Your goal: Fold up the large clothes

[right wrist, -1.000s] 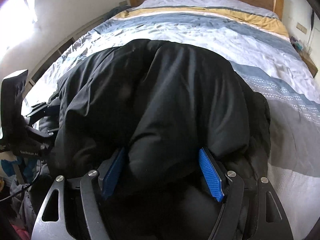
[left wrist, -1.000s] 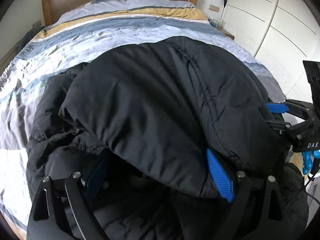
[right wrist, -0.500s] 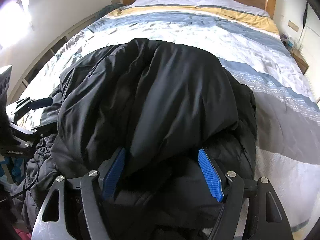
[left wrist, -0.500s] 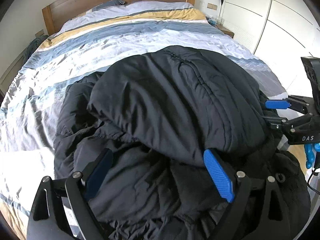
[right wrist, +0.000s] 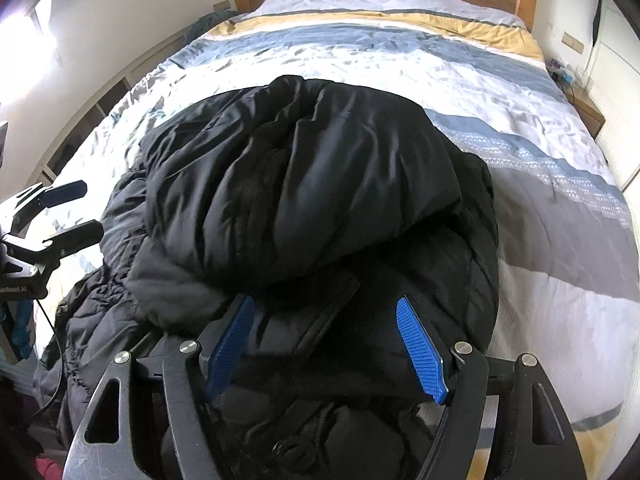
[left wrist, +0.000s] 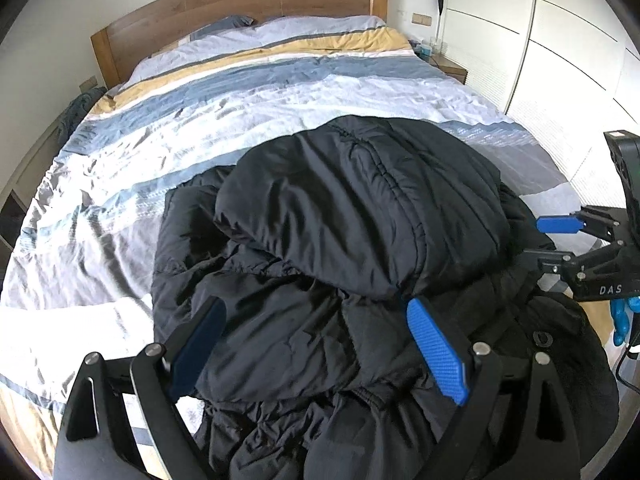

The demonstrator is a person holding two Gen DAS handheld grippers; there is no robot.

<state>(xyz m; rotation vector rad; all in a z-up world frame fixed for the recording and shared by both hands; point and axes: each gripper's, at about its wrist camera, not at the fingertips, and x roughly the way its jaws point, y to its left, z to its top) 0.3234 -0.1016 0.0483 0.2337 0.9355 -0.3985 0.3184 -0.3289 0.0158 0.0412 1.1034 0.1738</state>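
One big bed (left wrist: 132, 184) with a striped blue, white and yellow cover fills the room, with one wooden headboard (left wrist: 240, 12) at 12 o'clock and white closet doors (left wrist: 560, 52) at 2 o'clock. One puffy black jacket (left wrist: 352, 216) lies bunched up on the near end of the bed, its top part folded over into a fat roll. There are two claws: the left gripper (left wrist: 316, 344) at 6 o'clock has its blue pads spread wide over the jacket without squeezing it, and the right gripper (right wrist: 324, 340) is spread wide too, with one more such jacket fold lying loose between its pads.
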